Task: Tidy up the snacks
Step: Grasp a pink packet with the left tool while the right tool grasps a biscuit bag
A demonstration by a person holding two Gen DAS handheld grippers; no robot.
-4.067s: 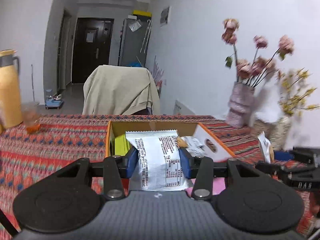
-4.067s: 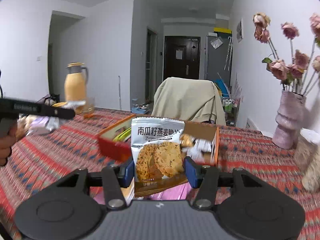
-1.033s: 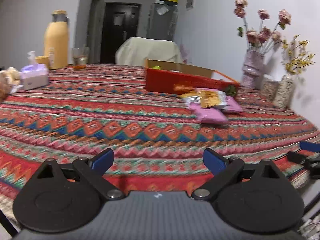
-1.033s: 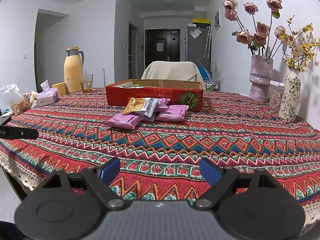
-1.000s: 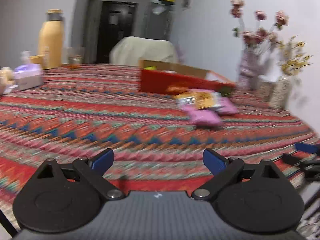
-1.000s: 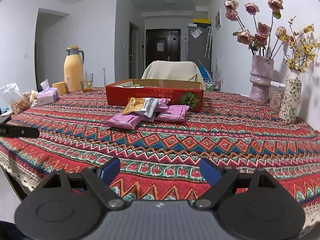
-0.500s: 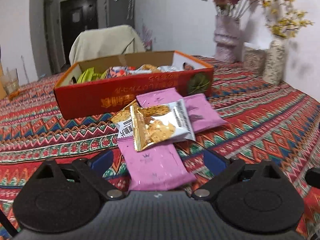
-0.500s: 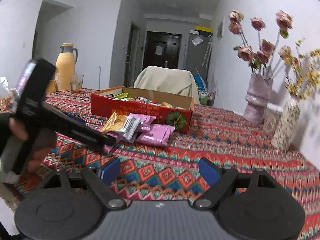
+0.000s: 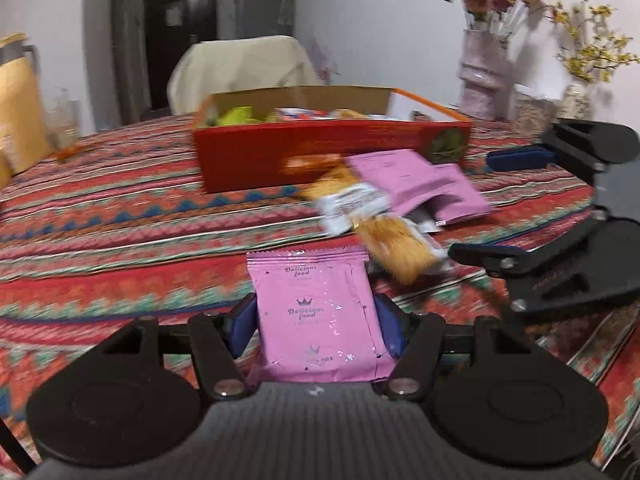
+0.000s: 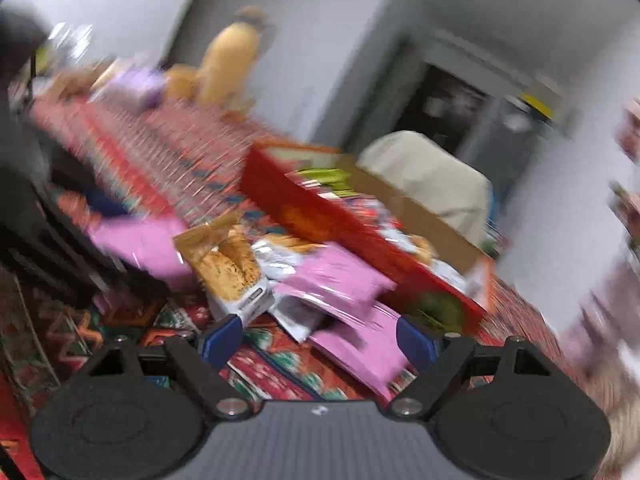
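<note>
My left gripper (image 9: 316,322) is closing on a pink snack packet (image 9: 318,312). The packet sits squarely between the two blue pads, its sides against both of them and its sealed top edge pointing away from me toward the red box (image 9: 320,152). The pads (image 9: 242,322) press on its edges, so I count it as gripped, with the jaws drawing in on it at this moment. Its lower end reaches back to the gripper body, and the patterned cloth of the worktop (image 9: 120,208) shows behind it.

Just beyond the packet, a little to the right, lies the loose pile of snacks: a biscuit packet (image 9: 394,250) in gold and white, and two more pink packets (image 9: 420,188) farther back, leaning near the front wall of the red box. The box is open on top and already holds several snacks.

My right gripper (image 10: 320,338) stands with its jaws well apart and nothing clamped between them, narrowing only slightly. It is tilted, and its view is blurred. Between and just ahead of its pads lies another pink packet (image 10: 360,344), flat on the worktop, not touched by either pad as far as I can see. The biscuit packet (image 10: 230,268) lies just ahead of the left pad, and the red box (image 10: 340,228) stands behind the pile. In the left view, my right gripper (image 9: 516,204) shows at the right edge, near the pile.
</note>
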